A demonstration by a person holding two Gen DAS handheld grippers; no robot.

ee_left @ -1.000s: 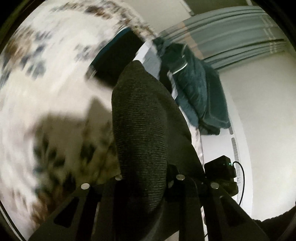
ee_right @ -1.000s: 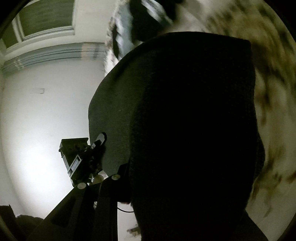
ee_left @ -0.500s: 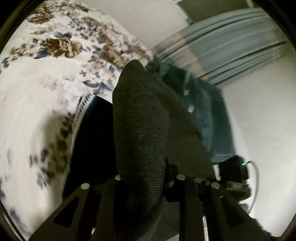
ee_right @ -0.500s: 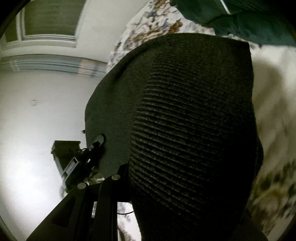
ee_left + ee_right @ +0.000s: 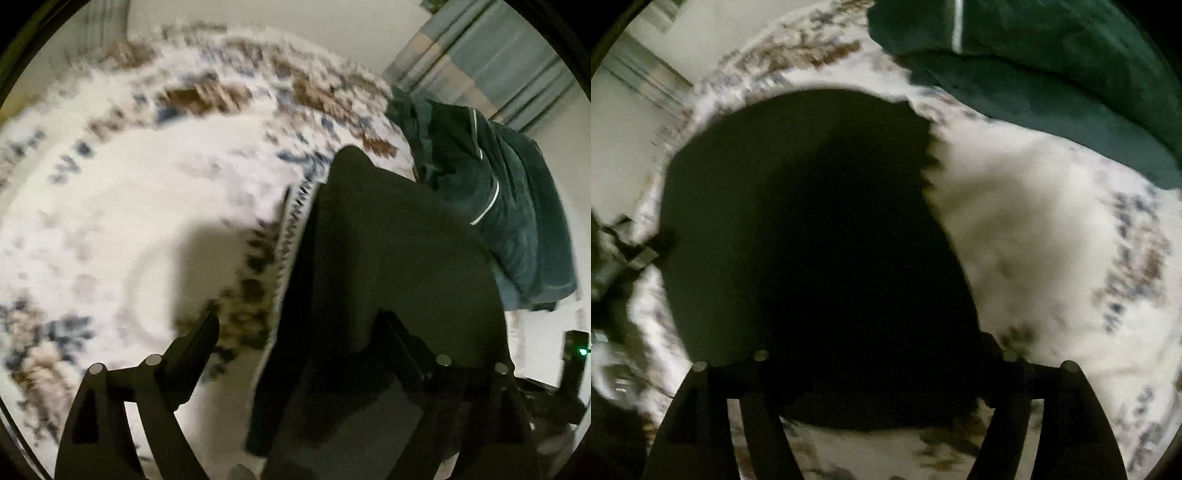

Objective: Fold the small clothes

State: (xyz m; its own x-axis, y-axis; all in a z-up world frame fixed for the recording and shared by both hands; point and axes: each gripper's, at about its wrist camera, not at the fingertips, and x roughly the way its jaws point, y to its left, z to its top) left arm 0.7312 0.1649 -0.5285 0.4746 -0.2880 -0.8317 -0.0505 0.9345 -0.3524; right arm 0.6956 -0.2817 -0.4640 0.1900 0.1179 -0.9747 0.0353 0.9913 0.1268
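Half a second ago both grippers were clamped on the dark knit garment [image 5: 388, 258] and carried it above the bed; now both have let go, and it lies on the flowered bedspread [image 5: 129, 184]. That reads as one fold just laid down, with smoothing or a further fold probably left to do.

From the left wrist view, the left gripper [image 5: 299, 339] has its fingers spread wide: one finger stands over bare bedspread, the other sits against the garment's near edge without pinching it. It is low and tilted down toward the bed. A teal blanket [image 5: 498, 206] is heaped near the bed's far edge, just beyond the garment.

From the right wrist view, the right gripper [image 5: 882, 373] is also spread open, its fingers straddling the garment's near edge with nothing gripped, pointing down over the cloth. Both views are motion-blurred.
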